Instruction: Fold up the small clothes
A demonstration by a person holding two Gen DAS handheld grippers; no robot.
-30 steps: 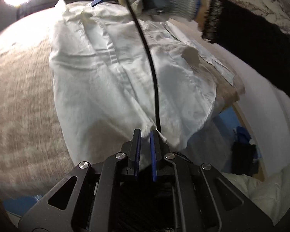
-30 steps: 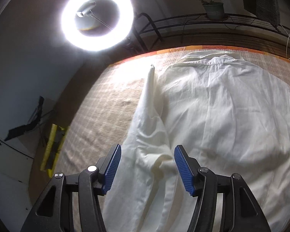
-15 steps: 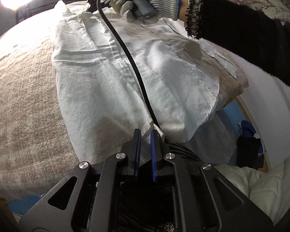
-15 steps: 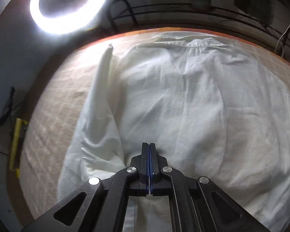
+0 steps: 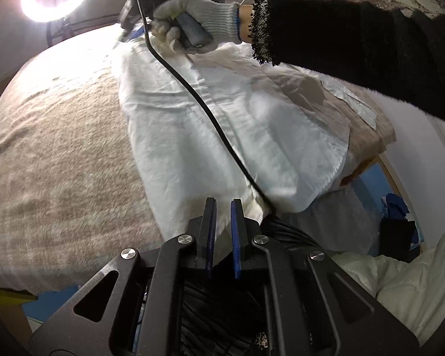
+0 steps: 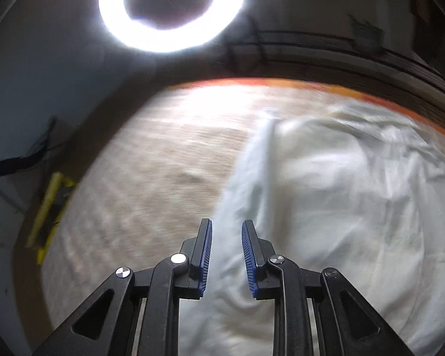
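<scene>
A white shirt point(image 5: 237, 124) lies spread on a beige blanket point(image 5: 59, 154). My left gripper point(image 5: 222, 204) is nearly shut, its blue pads pinching the shirt's near hem. In the right wrist view the shirt point(image 6: 341, 207) fills the right half, blurred by motion, with a sleeve point(image 6: 246, 178) lying along its left side. My right gripper point(image 6: 227, 231) has its jaws partly apart over the sleeve's lower part; nothing is clamped. The right gripper also shows in the left wrist view point(image 5: 130, 29), held by a gloved hand point(image 5: 192, 23) at the shirt's far end.
A black cable point(image 5: 207, 109) runs from the right gripper across the shirt toward me. A ring light point(image 6: 169, 9) glares beyond the bed. The blanket's orange far edge point(image 6: 281, 83) is visible. Blue items point(image 5: 397, 207) and a white quilt point(image 5: 415, 281) lie at the right.
My right gripper went from open to shut on the shirt's sleeve area, and now stands partly open again, moving fast leftward. The left gripper keeps its pinch on the hem.
</scene>
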